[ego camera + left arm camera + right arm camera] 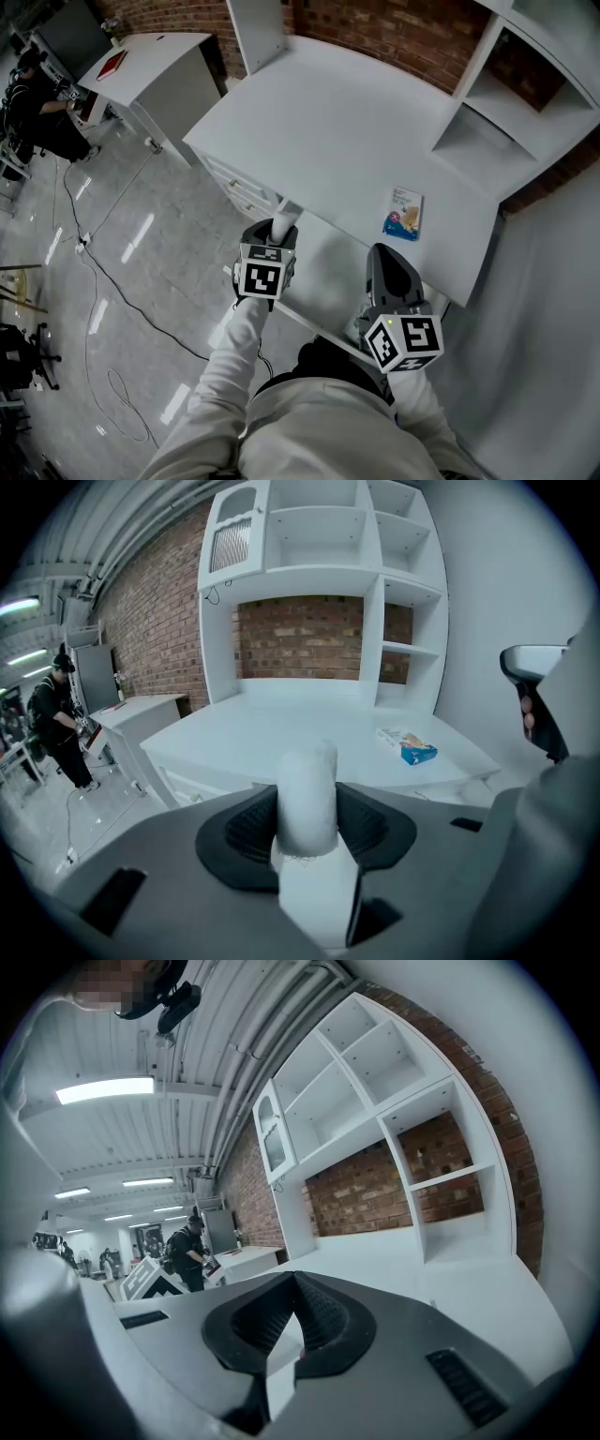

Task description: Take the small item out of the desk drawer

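Forearms in pale sleeves reach out side by side from the bottom of the head view, one hand-held tool on each. The left gripper [273, 246] sits a little ahead of the other and tips downward toward the desk [337, 131]. The right gripper [296, 1279] lies close to level, just beside the desk's front edge and to the right.

Counted: two grippers, one white roll [307, 794], one blue-and-white packet [404, 213], one pulled-out drawer [323, 274], and one shelf unit [319, 583] against the brick wall. One person [54, 716] stands by a second white table far off to the left.

The left gripper's pads are pinched on the white roll, one on each side of its body. The right gripper's pads are pressed together at their tips with nothing between them.

The roll is a short, soft-looking cylinder. Its long axis runs along the jaws, so its free rounded end sticks out past the pads and points toward the desk and shelving. In the head view it sits at the desk's front edge, above the drawer that stands out beneath. The packet lies flat on the desktop, well apart to the right.
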Demonstrator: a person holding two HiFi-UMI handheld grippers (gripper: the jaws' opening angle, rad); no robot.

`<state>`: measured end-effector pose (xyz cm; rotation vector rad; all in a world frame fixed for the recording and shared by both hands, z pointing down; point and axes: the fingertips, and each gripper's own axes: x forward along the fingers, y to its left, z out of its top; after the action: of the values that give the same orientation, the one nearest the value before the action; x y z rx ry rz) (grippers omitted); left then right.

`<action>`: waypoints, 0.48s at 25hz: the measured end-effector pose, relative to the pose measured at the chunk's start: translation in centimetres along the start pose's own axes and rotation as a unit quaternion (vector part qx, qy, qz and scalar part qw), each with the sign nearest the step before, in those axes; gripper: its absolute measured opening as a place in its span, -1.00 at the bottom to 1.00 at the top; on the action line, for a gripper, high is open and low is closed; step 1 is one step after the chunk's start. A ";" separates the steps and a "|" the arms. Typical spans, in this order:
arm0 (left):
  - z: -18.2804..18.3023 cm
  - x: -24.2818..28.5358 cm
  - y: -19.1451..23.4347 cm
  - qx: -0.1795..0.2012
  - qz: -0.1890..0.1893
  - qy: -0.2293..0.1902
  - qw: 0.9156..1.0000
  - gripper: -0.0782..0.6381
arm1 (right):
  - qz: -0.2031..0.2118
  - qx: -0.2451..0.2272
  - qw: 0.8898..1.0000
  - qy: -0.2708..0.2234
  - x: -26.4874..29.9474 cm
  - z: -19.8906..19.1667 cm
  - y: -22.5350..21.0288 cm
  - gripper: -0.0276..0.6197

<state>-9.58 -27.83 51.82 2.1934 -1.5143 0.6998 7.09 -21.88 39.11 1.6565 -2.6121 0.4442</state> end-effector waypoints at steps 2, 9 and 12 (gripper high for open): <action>0.4 -0.9 0.2 0.006 0.005 -0.010 1.000 -0.25 | 0.002 -0.002 1.000 -0.001 -0.2 0.1 0.3 -0.83; 1.7 -3.4 0.6 0.008 0.009 -0.042 0.999 -0.25 | 0.003 -0.010 1.000 -0.004 -0.7 0.3 1.0 -0.83; 2.2 -4.4 0.8 0.011 0.012 -0.056 0.998 -0.25 | 0.002 -0.013 1.000 -0.005 -0.8 0.4 1.3 -0.83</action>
<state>-11.18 -26.06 47.40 2.2694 -1.5961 0.6129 6.34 -20.72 38.33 1.6497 -2.6176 0.4018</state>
